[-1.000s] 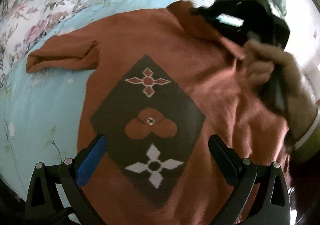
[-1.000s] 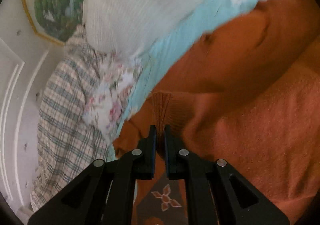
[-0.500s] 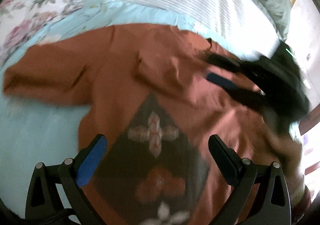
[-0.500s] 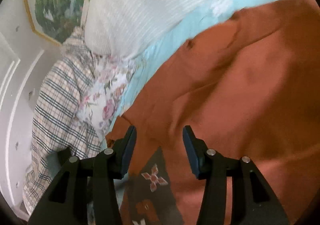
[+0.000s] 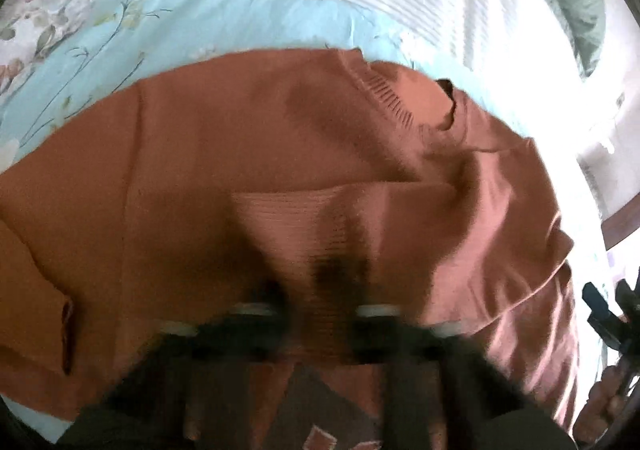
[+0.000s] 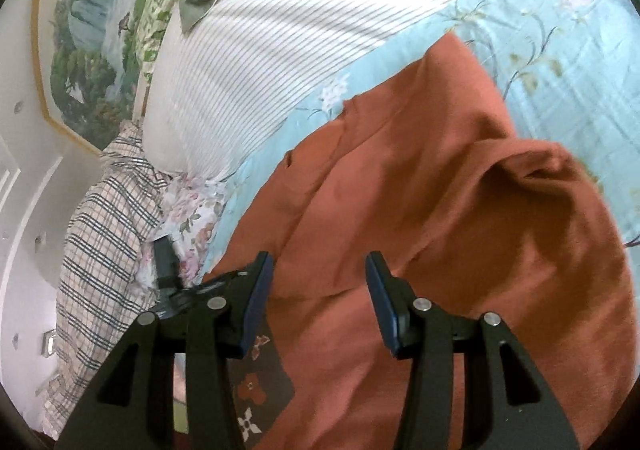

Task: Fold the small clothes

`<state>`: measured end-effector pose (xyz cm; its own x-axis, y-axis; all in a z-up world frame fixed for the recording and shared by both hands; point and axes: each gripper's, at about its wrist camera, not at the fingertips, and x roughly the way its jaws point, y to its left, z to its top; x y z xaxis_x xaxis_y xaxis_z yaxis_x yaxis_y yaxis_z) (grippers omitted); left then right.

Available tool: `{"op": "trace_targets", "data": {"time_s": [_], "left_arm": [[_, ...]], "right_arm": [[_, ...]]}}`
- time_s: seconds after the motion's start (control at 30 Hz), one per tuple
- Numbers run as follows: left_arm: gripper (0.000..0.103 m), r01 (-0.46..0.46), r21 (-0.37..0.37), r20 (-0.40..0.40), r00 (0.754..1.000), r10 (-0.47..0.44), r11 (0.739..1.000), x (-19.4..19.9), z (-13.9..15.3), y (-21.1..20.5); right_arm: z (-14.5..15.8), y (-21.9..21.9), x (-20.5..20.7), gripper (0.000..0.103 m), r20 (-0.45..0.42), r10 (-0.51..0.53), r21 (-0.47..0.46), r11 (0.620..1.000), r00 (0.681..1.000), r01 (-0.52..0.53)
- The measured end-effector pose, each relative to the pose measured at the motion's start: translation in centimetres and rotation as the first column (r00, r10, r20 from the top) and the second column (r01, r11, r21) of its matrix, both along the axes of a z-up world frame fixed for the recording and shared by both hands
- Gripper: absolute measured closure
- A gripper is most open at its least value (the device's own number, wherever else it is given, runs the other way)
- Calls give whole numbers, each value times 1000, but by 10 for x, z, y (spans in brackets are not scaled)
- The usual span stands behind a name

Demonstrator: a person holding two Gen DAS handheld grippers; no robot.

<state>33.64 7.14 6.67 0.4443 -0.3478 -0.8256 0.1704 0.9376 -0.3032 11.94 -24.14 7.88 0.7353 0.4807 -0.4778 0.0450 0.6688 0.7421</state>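
Left wrist view: blurred left gripper (image 5: 320, 286) low over sweater (image 5: 280, 154), ribbed cuff (image 5: 304, 218) between fingers; pinching or not, cannot tell. Right gripper (image 6: 318, 302) spread wide, holding nothing, above sweater spread on blue bedsheet (image 6: 560, 30) near striped pillow (image 6: 280, 30). Probably mid sleeve-fold. Next: lay the sleeve flat across the chest, then fold the other sleeve in.
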Motion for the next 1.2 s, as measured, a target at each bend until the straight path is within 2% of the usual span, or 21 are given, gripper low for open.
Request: {"op": "trace_targets", "data": {"time_s": [0.03, 0.13, 0.2, 0.27, 0.37, 0.5, 0.63, 0.67, 0.73, 0.9, 0.97, 1.03, 1.1, 1.17, 1.2], "left_arm": [[101, -15, -12, 15, 1000, 16, 1000, -4, 5, 4], [101, -95, -7, 136, 986, 95, 995, -22, 34, 21], [101, -164, 50, 177, 972, 153, 985, -26, 38, 32], [101, -187, 66, 176, 969, 173, 980, -27, 35, 44], [101, -221, 37, 151, 965, 213, 975, -22, 27, 56], [101, -215, 50, 144, 968, 206, 975, -18, 21, 51], [101, -214, 24, 110, 972, 210, 977, -25, 16, 52], [101, -213, 30, 107, 972, 209, 977, -25, 15, 52], [101, -207, 39, 104, 974, 202, 978, -28, 14, 51], [101, -159, 25, 103, 982, 156, 987, -28, 20, 38], [100, -125, 8, 104, 987, 124, 992, -29, 21, 31], [100, -106, 24, 104, 989, 103, 994, -27, 19, 20], [100, -101, 43, 97, 991, 96, 994, -24, 13, 14], [100, -104, 51, 80, 992, 100, 993, -21, 5, 14], [100, -107, 54, 74, 992, 102, 993, -20, 2, 16]], "right_arm": [[1, -4, -2, 53, 2, -6, -9, 1000, 1000, 6], [5, -18, -6, 53, 8, -48, -62, 997, 999, 49], [5, -30, -1, 53, -6, -79, -99, 992, 997, 78], [6, -42, 5, 53, -14, -107, -135, 985, 994, 104], [7, -58, 27, 53, -38, -122, -216, 970, 992, 111], [-4, -68, 73, 53, -116, -98, -317, 947, 988, 57], [-25, -66, 110, 53, -201, -56, -370, 929, 978, -23], [-33, -65, 117, 61, -224, -45, -376, 925, 973, -44], [-41, -66, 122, 93, -240, -5, -345, 935, 971, -80], [-24, -90, 109, 93, -175, -61, -363, 932, 983, -7], [-31, -97, 111, 93, -196, -68, -360, 933, 978, -7], [-38, -96, 112, 92, -212, -78, -381, 925, 974, -9], [-34, -94, 107, 85, -214, -109, -411, 912, 971, 11], [-16, -84, 93, 82, -164, -170, -479, 875, 972, 72], [-8, -77, 86, 82, -132, -157, -481, 873, 979, 75]]}}
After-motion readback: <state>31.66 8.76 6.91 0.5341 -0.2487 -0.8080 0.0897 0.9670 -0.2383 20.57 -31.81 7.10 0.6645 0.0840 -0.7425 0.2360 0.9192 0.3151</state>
